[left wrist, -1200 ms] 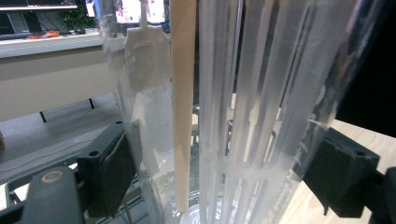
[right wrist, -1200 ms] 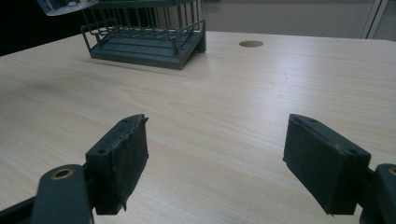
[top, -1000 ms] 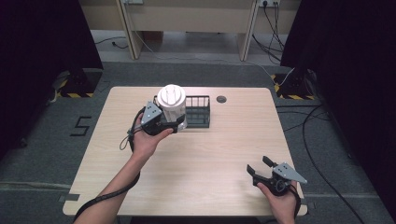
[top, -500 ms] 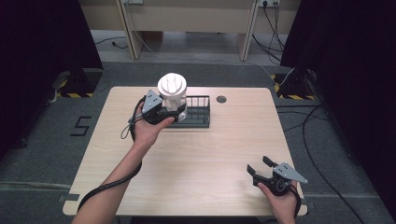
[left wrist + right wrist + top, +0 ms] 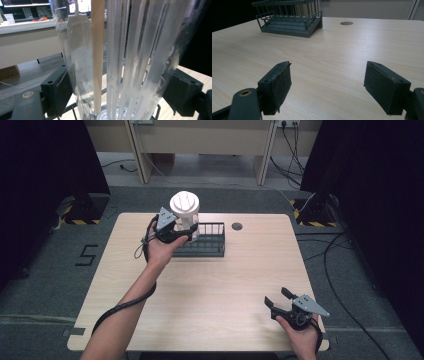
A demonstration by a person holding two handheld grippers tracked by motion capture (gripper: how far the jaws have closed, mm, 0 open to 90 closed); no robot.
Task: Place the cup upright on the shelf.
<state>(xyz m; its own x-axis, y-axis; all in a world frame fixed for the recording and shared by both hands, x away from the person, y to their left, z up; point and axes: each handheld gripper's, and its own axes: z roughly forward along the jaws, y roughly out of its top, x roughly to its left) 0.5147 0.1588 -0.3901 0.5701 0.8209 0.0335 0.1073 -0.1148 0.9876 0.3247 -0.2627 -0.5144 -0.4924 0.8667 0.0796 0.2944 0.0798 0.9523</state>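
Counter (image 5: 200, 285) of pale wood grain takes up the middle of the high view, with a round dark grommet hole (image 5: 237, 226) near its far edge. On the grey floor to the left, a dark mark reading "5" (image 5: 85, 255) is the one piece of writing that can be made out. A dark wire rack (image 5: 206, 240) stands at the far centre of the counter; the right gripper view shows it as an open basket of thin bars (image 5: 289, 17). Over the rack's left end, the left hand-held gripper (image 5: 175, 231) is clamped on a clear plastic container (image 5: 185, 212) with a white round top, held upright on an outstretched forearm. In the left gripper view the two black jaws press against the container's sides (image 5: 120, 60), and pale sticks and white ribbed pieces stand inside it. The right hand-held gripper (image 5: 280, 301) rests low at the near right corner, well apart from the rack, its jaws spread wide over bare wood.
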